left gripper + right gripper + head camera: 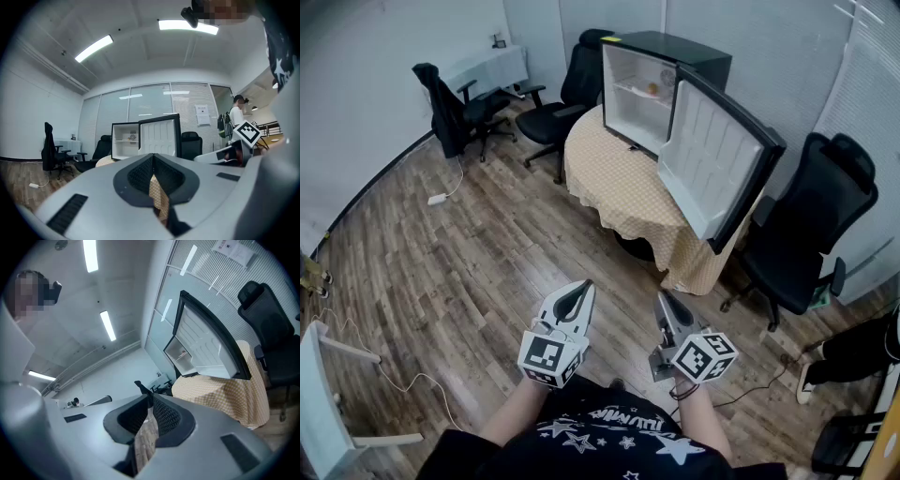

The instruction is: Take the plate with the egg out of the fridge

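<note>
A small black fridge (642, 80) stands open on a round table (623, 187) with a checked cloth, its door (712, 155) swung out to the right. On its upper shelf sits a small pale plate with the egg (652, 89), seen also as a plate with the egg (132, 137) far off in the left gripper view. My left gripper (581, 287) and right gripper (662, 298) hover side by side over the wood floor, well short of the table. Both are shut with nothing between their jaws. The right gripper view shows the fridge door (211, 345) from the side.
Black office chairs stand left of the table (548, 117), further left (455, 108) and right of it (811, 225). A white desk (492, 66) is against the far wall. A cable and power strip (438, 198) lie on the floor. A person (236, 115) stands in the background.
</note>
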Motion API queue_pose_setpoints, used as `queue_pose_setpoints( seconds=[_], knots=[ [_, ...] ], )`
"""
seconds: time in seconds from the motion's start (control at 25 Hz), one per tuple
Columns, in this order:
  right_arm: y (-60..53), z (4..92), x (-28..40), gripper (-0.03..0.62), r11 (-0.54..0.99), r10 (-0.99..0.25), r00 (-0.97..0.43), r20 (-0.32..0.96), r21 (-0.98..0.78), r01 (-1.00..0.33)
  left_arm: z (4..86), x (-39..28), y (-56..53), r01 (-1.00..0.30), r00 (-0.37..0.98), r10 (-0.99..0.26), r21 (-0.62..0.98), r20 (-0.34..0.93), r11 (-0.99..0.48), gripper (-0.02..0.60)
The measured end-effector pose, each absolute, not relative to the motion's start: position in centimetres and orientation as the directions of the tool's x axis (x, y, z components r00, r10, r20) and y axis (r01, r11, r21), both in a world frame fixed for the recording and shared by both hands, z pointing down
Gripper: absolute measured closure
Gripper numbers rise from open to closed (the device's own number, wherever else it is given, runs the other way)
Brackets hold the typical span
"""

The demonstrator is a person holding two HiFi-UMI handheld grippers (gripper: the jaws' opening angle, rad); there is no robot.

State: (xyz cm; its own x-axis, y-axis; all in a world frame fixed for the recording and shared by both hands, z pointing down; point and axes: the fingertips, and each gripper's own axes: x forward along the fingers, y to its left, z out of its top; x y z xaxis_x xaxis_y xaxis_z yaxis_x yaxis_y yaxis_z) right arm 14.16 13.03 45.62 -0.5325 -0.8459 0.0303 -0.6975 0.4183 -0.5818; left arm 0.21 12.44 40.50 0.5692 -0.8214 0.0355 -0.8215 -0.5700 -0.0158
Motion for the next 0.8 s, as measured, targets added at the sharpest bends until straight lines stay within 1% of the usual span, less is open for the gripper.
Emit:
queue_pose_setpoints(
  seconds=[0.44,0.8],
  knots=[
    [12.71,45.74,14.01,0.543,0.417,-0.849,-0.526,0.044,-0.554,-0.721,40.11,0.1,12.06,-0.82,0.571,-0.821,-0.019,0.018,-0.571,0.574],
    [12.66,45.99,13.98,0.543,0.399,-0.86,-0.509,0.041,-0.569,-0.719,40.3,0.19,11.41,-0.807,0.59,-0.807,-0.015,0.026,-0.591,0.574]
  ],
)
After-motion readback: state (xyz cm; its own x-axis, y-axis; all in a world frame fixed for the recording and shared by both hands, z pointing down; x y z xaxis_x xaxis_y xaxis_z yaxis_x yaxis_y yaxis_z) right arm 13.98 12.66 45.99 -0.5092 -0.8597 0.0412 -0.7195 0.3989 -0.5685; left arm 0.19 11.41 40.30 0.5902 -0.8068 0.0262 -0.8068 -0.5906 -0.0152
